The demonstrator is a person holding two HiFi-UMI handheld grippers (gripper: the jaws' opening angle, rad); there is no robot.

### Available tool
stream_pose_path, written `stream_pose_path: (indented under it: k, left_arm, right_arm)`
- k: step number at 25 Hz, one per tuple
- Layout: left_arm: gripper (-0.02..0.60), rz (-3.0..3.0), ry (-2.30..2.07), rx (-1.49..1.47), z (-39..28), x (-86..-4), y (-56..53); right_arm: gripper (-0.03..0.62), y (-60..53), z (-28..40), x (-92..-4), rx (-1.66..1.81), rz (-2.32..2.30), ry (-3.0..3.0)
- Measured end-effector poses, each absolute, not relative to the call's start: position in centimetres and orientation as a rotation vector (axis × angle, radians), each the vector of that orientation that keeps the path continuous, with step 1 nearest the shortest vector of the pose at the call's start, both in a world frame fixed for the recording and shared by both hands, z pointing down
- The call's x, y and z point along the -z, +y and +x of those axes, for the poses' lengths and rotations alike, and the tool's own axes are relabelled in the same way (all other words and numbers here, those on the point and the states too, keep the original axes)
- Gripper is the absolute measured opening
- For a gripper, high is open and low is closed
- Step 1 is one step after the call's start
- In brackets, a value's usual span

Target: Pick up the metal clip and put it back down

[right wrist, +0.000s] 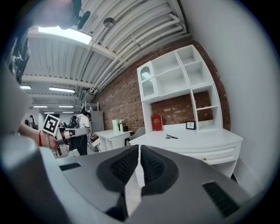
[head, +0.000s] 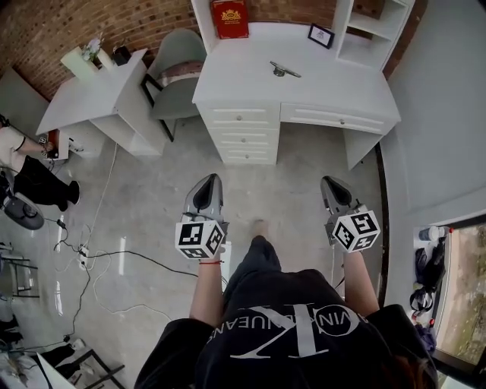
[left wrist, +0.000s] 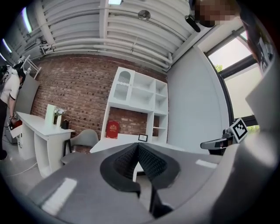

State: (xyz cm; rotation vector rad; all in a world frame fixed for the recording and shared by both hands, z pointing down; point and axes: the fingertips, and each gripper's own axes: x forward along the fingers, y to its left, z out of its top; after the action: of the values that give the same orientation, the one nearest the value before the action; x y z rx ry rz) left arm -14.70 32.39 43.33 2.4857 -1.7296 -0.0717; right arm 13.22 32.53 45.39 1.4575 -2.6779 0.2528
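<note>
The metal clip (head: 284, 71) lies alone on the white desk (head: 243, 80), right of centre, in a room with a brick wall (head: 45, 34) and a bare concrete floor (head: 152, 190). A person stands back from the desk, left gripper (head: 209, 184) and right gripper (head: 332, 187) low over the floor, well apart from the clip, each with jaws closed together on nothing. A red book (head: 229, 19) leans at the desk's back. A grey chair (head: 178, 57) stands beside it.

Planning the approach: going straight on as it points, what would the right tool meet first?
Likely the white desk's drawer front; nothing shows in between, though depth is unclear.
</note>
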Motion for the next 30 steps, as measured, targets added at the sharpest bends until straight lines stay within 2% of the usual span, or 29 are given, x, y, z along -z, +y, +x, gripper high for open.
stream_pose_path:
  k: [17, 30]
  left_arm:
    - [0.008, 2.533, -1.607, -0.014, -17.6, -44.4, 11.6]
    - [0.008, 2.534, -1.506, -0.027, -16.5, -46.5, 5.5]
  right_arm:
    - [0.021, 14.3, 12.3, -46.6, -0.361, 1.645, -2.575]
    - [0.021, 9.0, 11.8, -47.7, -0.396, 1.652, -2.529]
